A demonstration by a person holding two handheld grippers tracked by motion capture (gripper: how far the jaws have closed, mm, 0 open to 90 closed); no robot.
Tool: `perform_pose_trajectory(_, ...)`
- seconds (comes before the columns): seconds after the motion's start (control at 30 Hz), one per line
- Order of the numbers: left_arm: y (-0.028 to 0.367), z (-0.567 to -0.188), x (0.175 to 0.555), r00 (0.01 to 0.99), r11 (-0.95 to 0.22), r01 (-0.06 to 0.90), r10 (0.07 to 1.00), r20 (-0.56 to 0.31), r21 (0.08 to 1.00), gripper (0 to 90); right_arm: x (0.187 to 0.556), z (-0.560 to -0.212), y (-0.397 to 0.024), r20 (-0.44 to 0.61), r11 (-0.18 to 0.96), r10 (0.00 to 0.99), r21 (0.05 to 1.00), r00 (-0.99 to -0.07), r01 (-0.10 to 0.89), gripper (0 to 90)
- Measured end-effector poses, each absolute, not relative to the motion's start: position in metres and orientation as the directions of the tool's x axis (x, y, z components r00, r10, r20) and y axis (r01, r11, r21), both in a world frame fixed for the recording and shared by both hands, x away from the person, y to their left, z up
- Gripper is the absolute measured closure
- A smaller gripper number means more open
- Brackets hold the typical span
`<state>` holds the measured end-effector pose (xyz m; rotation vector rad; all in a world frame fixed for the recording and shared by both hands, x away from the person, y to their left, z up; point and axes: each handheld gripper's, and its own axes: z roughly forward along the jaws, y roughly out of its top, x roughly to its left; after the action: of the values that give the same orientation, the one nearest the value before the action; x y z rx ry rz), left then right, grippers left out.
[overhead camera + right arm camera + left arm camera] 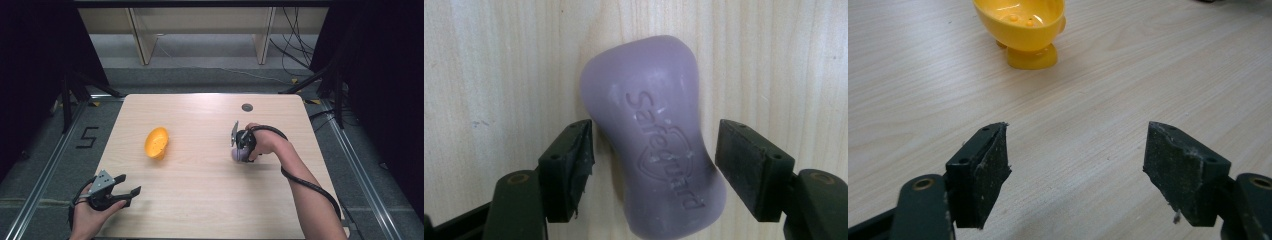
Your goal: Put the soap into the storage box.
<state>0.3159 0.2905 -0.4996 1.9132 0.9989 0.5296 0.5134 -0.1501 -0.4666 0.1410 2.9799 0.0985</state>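
Observation:
A purple bar of soap (654, 150) with raised lettering lies flat on the wooden table (200, 200), right of centre. My right gripper (654, 165) points down over the soap (234, 155), its jaws open on either side of the bar's waist with a thin gap at each pad. A small yellow dish (156, 142) on a foot stands left of centre; its inside has small bumps (1020, 25). My left gripper (131, 184) rests near the table's front left corner, aimed toward the dish. It is open and nothing lies between its pads (988, 170).
A round cable hole (247, 107) sits near the table's far edge. Black curtains, stands and cables (295, 55) surround the table on the floor. A floor mark shaped like a 5 (88, 137) lies off the left side.

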Motion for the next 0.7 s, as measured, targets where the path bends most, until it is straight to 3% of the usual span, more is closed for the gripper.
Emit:
perform_pose_trajectory(0.33,0.2905,-0.5000,0.3161,0.585,-0.283,0.436,0.811,-0.029,0.854,25.0,0.5187,-0.4729,-0.1481,-0.139,0.995,0.092,0.044,-0.986,0.086,37.2)
perform_pose_trajectory(0.53,0.2909,-0.4997,0.3174,0.591,-0.299,0.420,0.806,-0.009,0.857,25.0,0.5207,-0.4727,-0.1456,-0.122,0.998,0.058,0.017,-0.991,0.056,45.5)
perform_pose_trajectory(0.7,0.2902,-0.5002,0.3159,0.582,-0.277,0.439,0.812,-0.036,0.855,25.0,0.5191,-0.4723,-0.1439,-0.091,0.992,0.129,0.010,-0.987,0.129,49.4)
